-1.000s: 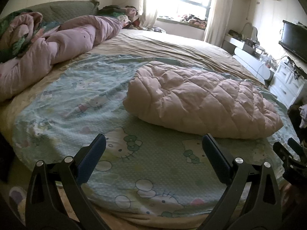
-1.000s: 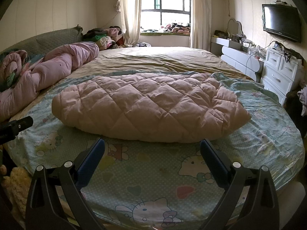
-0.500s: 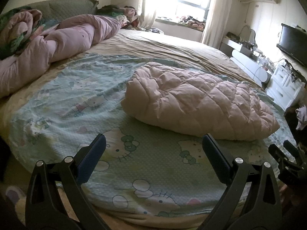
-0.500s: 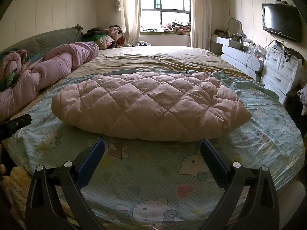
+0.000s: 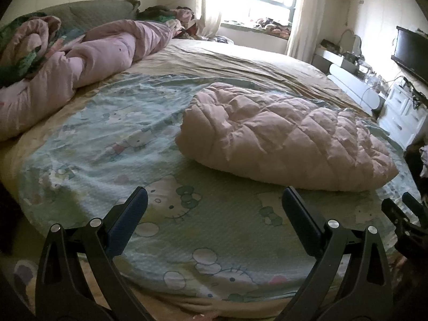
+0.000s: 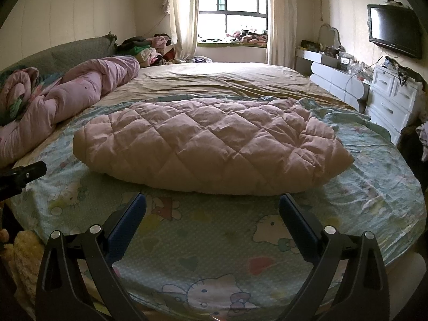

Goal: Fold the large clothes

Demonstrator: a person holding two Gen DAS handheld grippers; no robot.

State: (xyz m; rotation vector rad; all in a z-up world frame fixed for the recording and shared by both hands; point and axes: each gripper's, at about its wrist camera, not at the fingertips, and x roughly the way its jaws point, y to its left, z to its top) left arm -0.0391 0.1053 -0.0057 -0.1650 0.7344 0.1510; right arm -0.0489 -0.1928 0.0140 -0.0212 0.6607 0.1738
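Observation:
A pale pink quilted garment [image 5: 281, 136] lies folded in a puffy bundle on the light blue cartoon-print sheet [image 5: 112, 139]; it also shows in the right wrist view [image 6: 211, 147]. My left gripper [image 5: 214, 200] is open and empty, held over the sheet's near edge, short of the garment's left end. My right gripper [image 6: 212, 206] is open and empty, just in front of the garment's near edge. The right gripper shows at the right edge of the left wrist view [image 5: 404, 214], and the left gripper at the left edge of the right wrist view [image 6: 24, 174].
A rolled pink duvet [image 6: 69, 101] lies along the bed's left side by a grey headboard cushion [image 6: 77, 53]. A clothes pile [image 6: 144, 49] sits near the window. White drawers [image 6: 393, 101] and a wall TV [image 6: 393, 33] stand right. A plush toy [image 6: 24, 251] is low left.
Both grippers stay open. The left wrist view has shifted slightly, with the garment sitting a little lower and further left in it. The right view is almost unchanged.

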